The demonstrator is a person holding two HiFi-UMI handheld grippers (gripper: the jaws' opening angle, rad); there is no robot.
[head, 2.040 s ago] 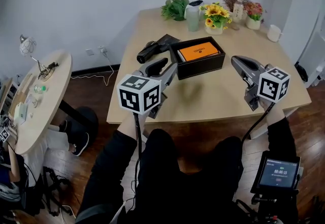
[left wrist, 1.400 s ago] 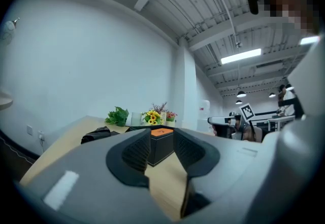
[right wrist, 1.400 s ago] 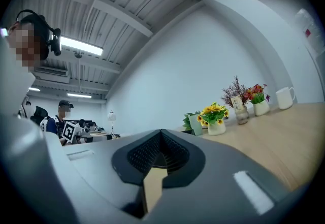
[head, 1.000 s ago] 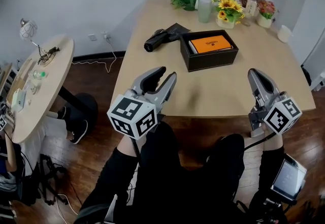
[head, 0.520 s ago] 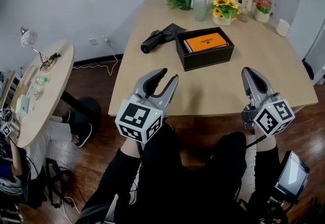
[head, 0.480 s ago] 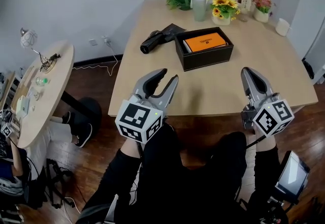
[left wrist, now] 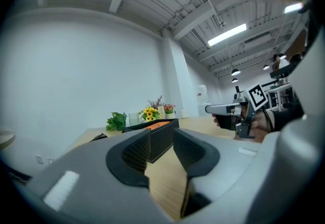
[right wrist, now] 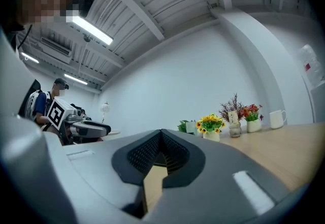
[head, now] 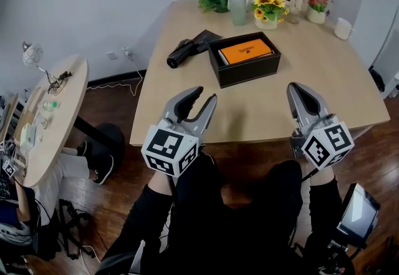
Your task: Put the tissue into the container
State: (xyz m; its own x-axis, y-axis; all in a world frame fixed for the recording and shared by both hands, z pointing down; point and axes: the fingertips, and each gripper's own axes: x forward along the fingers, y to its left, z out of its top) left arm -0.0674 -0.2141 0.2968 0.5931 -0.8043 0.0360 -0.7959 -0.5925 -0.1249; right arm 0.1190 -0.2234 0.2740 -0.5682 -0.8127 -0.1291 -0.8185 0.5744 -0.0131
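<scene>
The left claw [head: 203, 94] hangs just over the near edge of the table [head: 262, 115], pointing level across it, and its two jaws stand a little apart with nothing between them: only bare tabletop shows through the gap in the left gripper view. The right claw [head: 297, 88] is level with it, well off to its right above the same near edge, and its jaws are pressed together tip to tip, holding nothing. Ahead of both claws, farther across the table and roughly between the lines they point along, sits the black container [head: 246, 74], open at the top. The orange tissue pack [head: 245, 52] lies flat inside it, filling most of the opening, well apart from either claw. Just left of the container, straight ahead of the left claw, a black tube-shaped thing [head: 179, 55] lies on its side on the tabletop. Beyond the container, along the table's far edge, stands a row of things: a leafy green plant [head: 214, 0], a pale bottle [head: 237, 15], a pot of sunflowers [head: 267, 15] and a small pot of pink flowers [head: 317, 9]. A white mug [head: 342, 28] stands far ahead of the right claw. Each claw's marker cube faces up toward the head camera, above the person's dark trousers. Off to the left of the left claw, on the wooden floor, stands a round side table [head: 59, 118] with small items on it.
</scene>
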